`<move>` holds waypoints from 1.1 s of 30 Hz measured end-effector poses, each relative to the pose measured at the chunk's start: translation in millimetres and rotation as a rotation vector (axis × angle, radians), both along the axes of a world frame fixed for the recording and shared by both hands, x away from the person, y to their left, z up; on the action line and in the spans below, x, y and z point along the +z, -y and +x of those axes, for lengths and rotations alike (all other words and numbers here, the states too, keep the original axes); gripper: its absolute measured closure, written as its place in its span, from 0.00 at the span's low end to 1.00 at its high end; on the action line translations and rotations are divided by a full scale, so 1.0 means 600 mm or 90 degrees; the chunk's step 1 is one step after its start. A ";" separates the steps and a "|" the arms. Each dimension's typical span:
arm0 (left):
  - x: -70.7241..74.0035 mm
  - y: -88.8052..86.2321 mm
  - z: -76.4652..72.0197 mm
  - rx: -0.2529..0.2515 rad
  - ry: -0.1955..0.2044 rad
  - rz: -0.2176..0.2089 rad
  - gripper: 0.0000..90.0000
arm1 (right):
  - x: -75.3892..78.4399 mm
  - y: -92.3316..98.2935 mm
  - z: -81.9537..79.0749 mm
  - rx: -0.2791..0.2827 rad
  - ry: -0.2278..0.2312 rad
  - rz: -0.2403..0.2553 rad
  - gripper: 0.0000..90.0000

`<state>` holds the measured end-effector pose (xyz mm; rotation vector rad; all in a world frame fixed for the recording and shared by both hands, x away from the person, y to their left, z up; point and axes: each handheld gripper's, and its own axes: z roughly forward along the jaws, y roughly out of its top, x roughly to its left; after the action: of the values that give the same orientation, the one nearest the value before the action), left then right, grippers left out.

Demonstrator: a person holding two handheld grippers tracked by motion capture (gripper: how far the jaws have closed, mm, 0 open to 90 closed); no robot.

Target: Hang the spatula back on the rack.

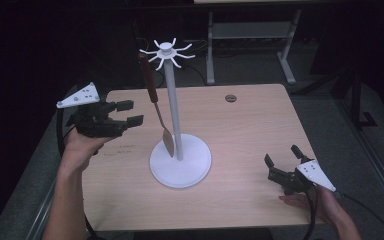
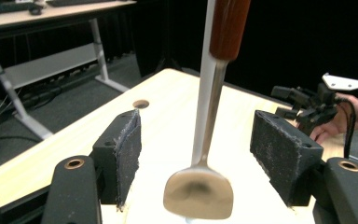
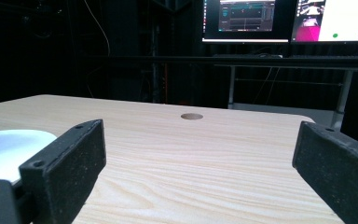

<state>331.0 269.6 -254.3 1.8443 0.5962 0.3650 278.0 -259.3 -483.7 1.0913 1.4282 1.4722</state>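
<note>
My left gripper [image 1: 130,112] is held above the left part of the wooden table [image 1: 250,115], its jaws pointing right toward the spatula [image 1: 155,102]. The jaws stand apart with nothing pressed between the pads. In the left gripper view the spatula [image 2: 212,121] hangs in the gap between my two black jaws, farther off than the pads and clear of both; the left gripper [image 2: 196,154] frames it without contact.

The spatula has a dark reddish-brown handle at the top and a metal blade at the bottom. It hangs upright from one of the hooks of the white rack [image 1: 172,100], just left of the rack's pole. The blade hangs low over the round white base [image 1: 190,167] of the rack; whether it touches the base I cannot tell. The rack stands near the middle of the table.

My right gripper [image 1: 282,155] rests low at the near right corner of the table, well apart from the rack, held in my right hand [image 1: 320,202]. Its jaws are spread wide and hold nothing. In the right gripper view, the right gripper [image 3: 198,154] looks along the bare tabletop, with a curved edge of the white base [image 3: 9,149] at the left and a round hole [image 3: 192,116] in the table farther off.
</note>
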 end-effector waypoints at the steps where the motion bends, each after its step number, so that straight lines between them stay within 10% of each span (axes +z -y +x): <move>1: -0.006 -0.005 -0.003 0.006 -0.004 0.004 0.36 | 0.000 0.000 0.000 0.000 0.000 0.000 0.02; 33: -0.166 -0.068 -0.035 0.129 -0.092 0.106 0.33 | 0.000 0.000 0.000 0.000 0.000 -0.001 0.02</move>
<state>309.7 310.6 -353.9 1.9877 0.8783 0.4280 278.0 -259.2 -483.7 1.0909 1.4287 1.4709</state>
